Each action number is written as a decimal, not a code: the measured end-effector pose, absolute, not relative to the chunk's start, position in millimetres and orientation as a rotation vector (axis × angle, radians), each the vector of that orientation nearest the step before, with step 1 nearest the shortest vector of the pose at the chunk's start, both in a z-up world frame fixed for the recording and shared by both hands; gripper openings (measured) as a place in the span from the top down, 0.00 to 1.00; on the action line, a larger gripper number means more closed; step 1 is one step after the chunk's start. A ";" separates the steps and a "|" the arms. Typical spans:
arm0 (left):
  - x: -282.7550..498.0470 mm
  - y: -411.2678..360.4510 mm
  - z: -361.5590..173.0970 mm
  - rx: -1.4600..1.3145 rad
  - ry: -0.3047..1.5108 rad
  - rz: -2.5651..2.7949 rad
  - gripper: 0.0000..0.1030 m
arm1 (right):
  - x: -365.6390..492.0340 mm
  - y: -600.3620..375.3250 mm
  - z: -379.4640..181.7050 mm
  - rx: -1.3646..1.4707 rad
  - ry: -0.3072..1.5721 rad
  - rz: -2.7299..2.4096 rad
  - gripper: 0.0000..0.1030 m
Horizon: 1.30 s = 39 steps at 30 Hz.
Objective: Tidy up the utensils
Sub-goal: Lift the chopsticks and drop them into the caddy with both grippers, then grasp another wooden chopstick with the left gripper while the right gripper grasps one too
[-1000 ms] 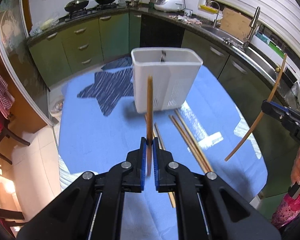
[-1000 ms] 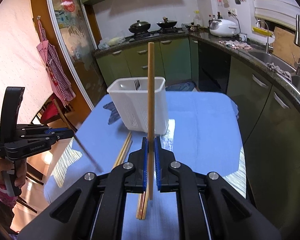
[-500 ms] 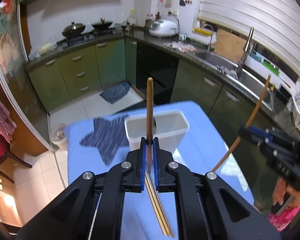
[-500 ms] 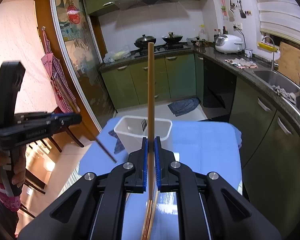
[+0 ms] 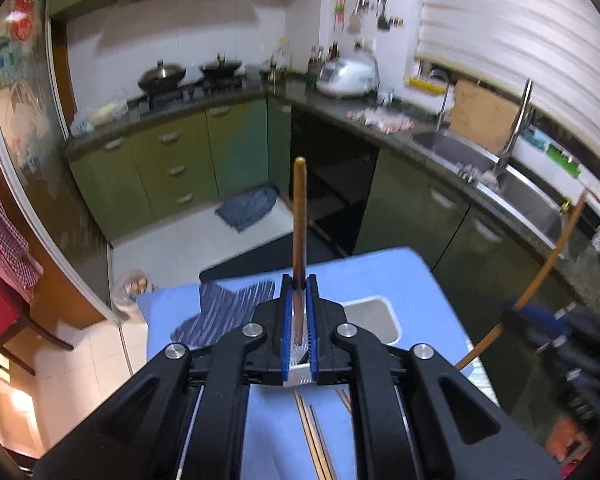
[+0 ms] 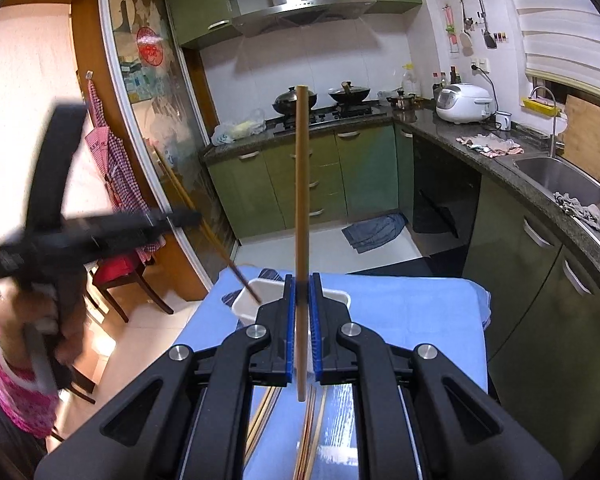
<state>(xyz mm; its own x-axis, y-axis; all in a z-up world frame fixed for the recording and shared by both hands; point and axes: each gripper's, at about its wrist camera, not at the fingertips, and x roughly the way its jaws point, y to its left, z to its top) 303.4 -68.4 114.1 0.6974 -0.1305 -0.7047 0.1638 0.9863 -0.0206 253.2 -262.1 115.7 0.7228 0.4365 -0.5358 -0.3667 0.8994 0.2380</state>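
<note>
My left gripper [image 5: 299, 312] clamps one chopstick [image 5: 299, 216]; my right gripper [image 6: 302, 312] clamps a second chopstick [image 6: 301, 208]. One white bin [image 6: 246, 300] stands below on the blue table [image 6: 412, 312]; loose chopsticks [image 5: 314, 436] lie there, too blurred to count.

Around me I list: green cabinets [image 6: 300, 184]; two lidded woks [image 6: 296, 101] on the stove; a white rice cooker [image 6: 464, 103] on the dark counter; a steel sink [image 6: 560, 178]; a blue rag [image 6: 374, 232] on the floor; a checked apron [image 6: 112, 160] hanging left.
</note>
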 end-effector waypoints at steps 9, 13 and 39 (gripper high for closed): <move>323.3 -62.6 54.6 0.044 0.902 -0.153 0.85 | 293.5 -261.1 127.2 0.168 0.598 0.440 0.93; 314.7 -56.1 56.0 0.048 0.882 -0.153 0.64 | 307.8 -258.9 134.6 0.183 0.570 0.427 0.93; 238.8 -41.2 -30.1 -0.025 1.072 -0.227 0.53 | 300.7 -229.6 54.7 0.080 0.677 0.391 0.89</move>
